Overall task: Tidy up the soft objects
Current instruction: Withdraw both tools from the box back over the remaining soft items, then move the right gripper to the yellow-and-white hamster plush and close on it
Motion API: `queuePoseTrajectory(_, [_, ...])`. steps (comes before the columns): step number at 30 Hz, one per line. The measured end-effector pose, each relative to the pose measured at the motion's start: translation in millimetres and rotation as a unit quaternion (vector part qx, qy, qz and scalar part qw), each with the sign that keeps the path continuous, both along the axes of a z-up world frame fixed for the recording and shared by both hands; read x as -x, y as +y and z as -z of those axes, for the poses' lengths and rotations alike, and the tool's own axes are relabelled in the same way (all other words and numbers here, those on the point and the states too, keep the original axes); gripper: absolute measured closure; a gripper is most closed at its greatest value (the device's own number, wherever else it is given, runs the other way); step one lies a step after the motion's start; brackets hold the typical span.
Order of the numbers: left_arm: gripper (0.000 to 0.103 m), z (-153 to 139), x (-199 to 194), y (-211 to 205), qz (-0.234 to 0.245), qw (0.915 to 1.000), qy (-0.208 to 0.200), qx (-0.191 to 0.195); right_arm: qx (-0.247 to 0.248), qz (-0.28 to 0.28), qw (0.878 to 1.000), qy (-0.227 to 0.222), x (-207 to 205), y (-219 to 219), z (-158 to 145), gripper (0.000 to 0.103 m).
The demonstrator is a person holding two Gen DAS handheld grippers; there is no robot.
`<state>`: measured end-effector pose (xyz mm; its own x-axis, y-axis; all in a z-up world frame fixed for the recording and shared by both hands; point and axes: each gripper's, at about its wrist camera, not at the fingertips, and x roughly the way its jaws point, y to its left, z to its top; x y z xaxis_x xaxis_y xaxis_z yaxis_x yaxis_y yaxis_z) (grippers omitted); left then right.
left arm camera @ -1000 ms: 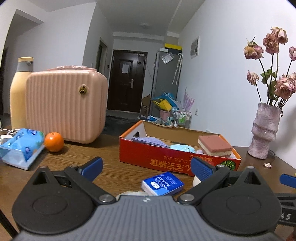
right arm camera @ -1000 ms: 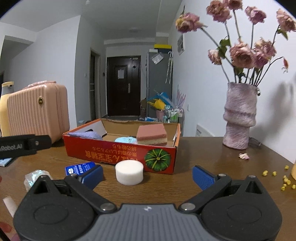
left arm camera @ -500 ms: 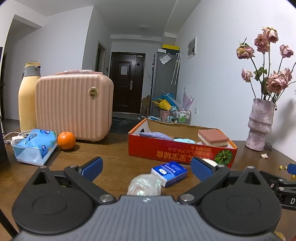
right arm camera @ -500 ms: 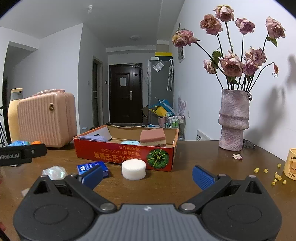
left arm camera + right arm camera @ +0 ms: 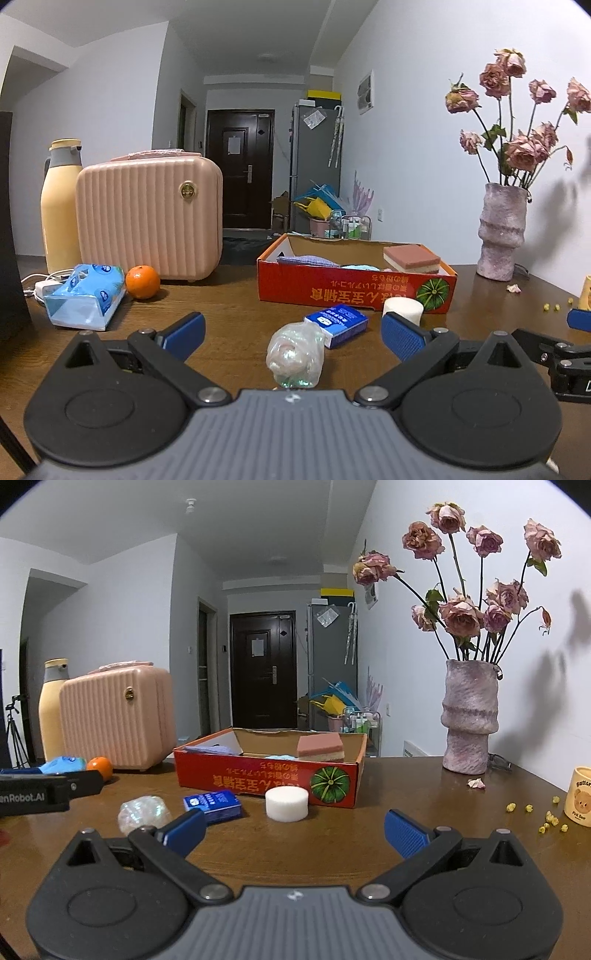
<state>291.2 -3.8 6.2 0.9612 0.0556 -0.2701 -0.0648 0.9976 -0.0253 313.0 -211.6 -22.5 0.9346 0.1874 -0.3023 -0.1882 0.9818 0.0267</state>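
Left wrist: crumpled, pearly plastic wad (image 5: 294, 354) lies between spread left hand-held gripper (image 5: 291, 328); right hand-held gripper (image 5: 293, 829) likewise spread.

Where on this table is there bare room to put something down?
Bare wood lies between the red box and the vase, and in front of the right gripper beyond the white foam puck. It is crowded at the box's front, where the puck, blue packet and plastic wad sit, and by the tissue pack and orange.
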Motion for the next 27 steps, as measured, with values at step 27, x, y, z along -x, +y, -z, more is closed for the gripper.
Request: queuePoseTrajectory(27, [0.000, 14, 72, 10, 0.034, 0.9982, 0.049, -0.008, 0.035, -0.021, 0.999, 0.012, 71, 11, 16, 0.000])
